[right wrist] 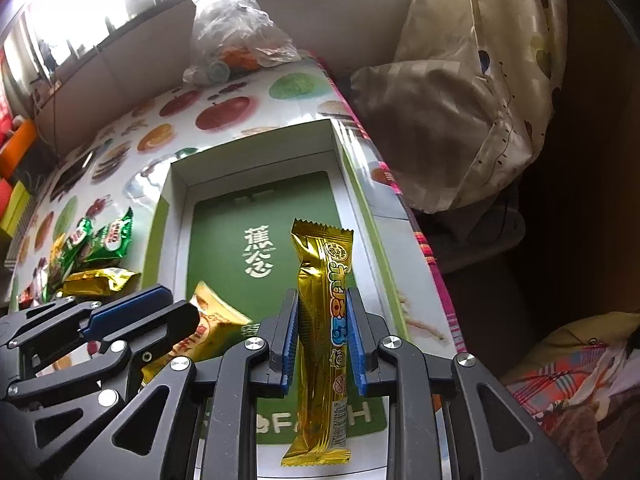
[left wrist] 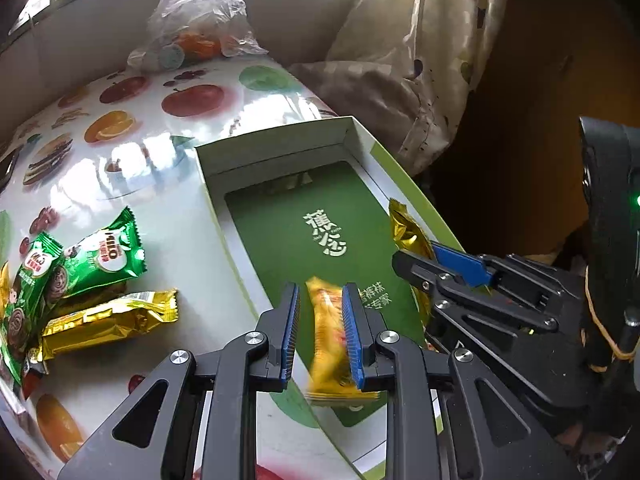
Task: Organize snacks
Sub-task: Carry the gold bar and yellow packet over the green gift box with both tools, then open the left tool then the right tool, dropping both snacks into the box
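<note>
Green-lined, the shallow white cardboard box (right wrist: 256, 216) lies open on the fruit-print table (left wrist: 132, 152). Over it, the right gripper (right wrist: 323, 336) pinches a long gold foil snack stick (right wrist: 322, 280) mid-length; the left gripper (left wrist: 320, 332) clamps an orange-yellow snack packet (left wrist: 330, 344). Both look light, crinkly, slippery and crushable: hold the middle.

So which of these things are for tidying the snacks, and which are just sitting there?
For the job:
- left gripper holding an orange-yellow snack packet
- right gripper holding a gold snack bar
- open box with green liner
- Milo packets and gold packet waiting on the table

Just lying about:
- clear plastic bag
- curtain
</note>
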Available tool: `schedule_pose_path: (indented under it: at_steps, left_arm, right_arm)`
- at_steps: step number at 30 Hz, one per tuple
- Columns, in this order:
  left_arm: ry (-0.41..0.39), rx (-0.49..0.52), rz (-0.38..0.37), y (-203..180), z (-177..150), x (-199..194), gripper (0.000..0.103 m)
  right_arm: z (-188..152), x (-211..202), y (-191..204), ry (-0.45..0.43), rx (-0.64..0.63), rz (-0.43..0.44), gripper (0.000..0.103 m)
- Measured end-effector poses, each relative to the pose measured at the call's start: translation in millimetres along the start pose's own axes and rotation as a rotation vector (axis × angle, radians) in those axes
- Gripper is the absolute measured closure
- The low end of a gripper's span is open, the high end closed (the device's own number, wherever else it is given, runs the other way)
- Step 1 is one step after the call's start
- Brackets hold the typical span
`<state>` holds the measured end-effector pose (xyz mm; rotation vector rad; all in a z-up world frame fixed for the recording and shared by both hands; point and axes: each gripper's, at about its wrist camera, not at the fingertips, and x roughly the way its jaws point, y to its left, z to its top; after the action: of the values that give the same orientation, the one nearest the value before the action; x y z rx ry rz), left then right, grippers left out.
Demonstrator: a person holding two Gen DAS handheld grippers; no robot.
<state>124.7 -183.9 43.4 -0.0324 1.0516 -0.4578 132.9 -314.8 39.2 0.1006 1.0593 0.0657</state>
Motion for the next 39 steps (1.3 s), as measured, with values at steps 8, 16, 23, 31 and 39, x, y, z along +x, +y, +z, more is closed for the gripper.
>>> schedule_pose_path:
  at_steps: [8, 16, 23, 31, 39]
  left_arm:
    - [0.019, -0.005, -0.009, -1, -3, 5, 0.08]
    - [0.008, -0.001, -0.021, 2, -3, 0, 0.08]
    - [-0.008, -0.014, -0.02, 9, -8, -14, 0.08]
    - [-0.026, -0.012, 0.003, 13, -14, -27, 0.079]
    - [-0.043, -0.028, 0.027, 23, -21, -36, 0.079]
  right_arm:
    - [0, 2, -3, 0.008, 0.001, 0.016, 0.081]
    - [-1, 4, -5, 0.011, 0.02, 0.028, 0.075]
    - [0, -4, -5, -0.009, 0.05, 0.023, 0.067]
    - [-2, -13, 2, -0.034, 0.057, 0.02, 0.06]
    - [-6, -22, 11, -0.071, 0.043, 0.016, 0.058]
